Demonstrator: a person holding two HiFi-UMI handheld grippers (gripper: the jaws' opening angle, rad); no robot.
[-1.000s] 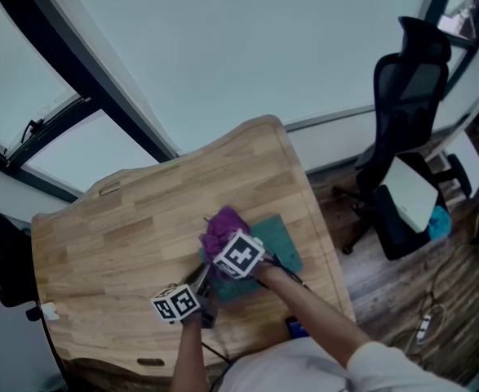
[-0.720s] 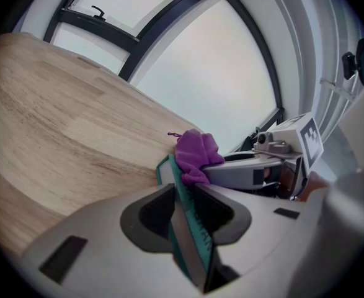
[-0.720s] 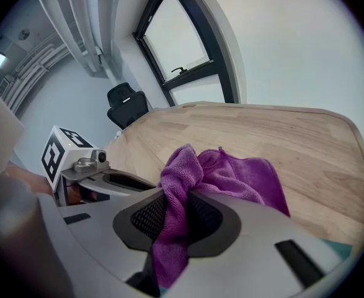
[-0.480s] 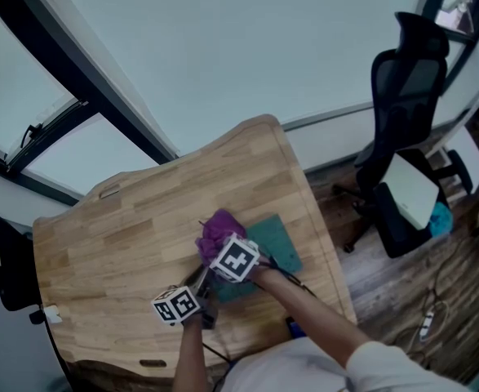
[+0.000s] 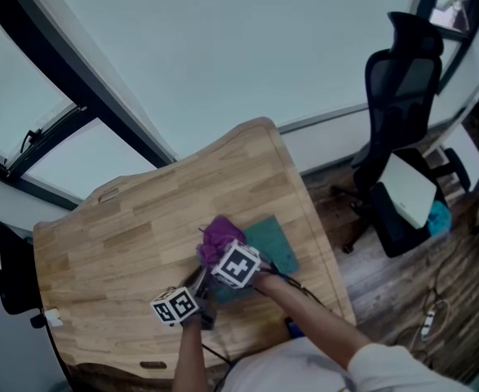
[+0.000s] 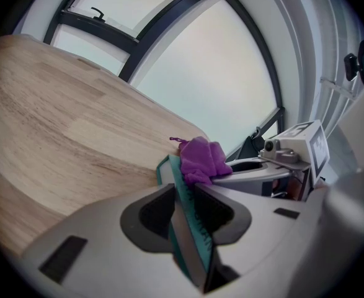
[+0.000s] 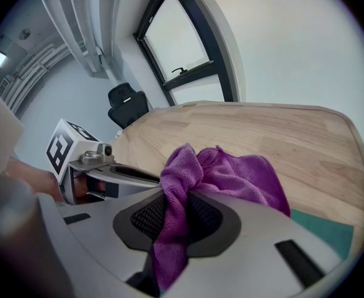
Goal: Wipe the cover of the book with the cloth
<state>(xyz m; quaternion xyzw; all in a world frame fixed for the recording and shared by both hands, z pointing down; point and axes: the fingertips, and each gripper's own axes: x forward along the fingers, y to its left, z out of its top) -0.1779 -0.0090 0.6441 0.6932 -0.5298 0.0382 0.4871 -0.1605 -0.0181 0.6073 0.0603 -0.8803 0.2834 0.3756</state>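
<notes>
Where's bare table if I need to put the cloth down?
The table is bare left of the book, out to the window side, and beyond it toward the far corner. Crowded at the front edge: left gripper clamps the book, right gripper holds the cloth.

book [image 5: 274,248] partly hidden under purple cloth [image 5: 219,233]

- The head view looked steeply down from well above the left tongs [image 5: 206,291] and right tongs [image 5: 220,250].
- Each tongs view sat close behind its own jaws, facing along them across the table [image 6: 45,117].
- All three shared the cloth [image 5: 219,233] and book [image 5: 276,247]; each tongs view caught the other tongs.
</notes>
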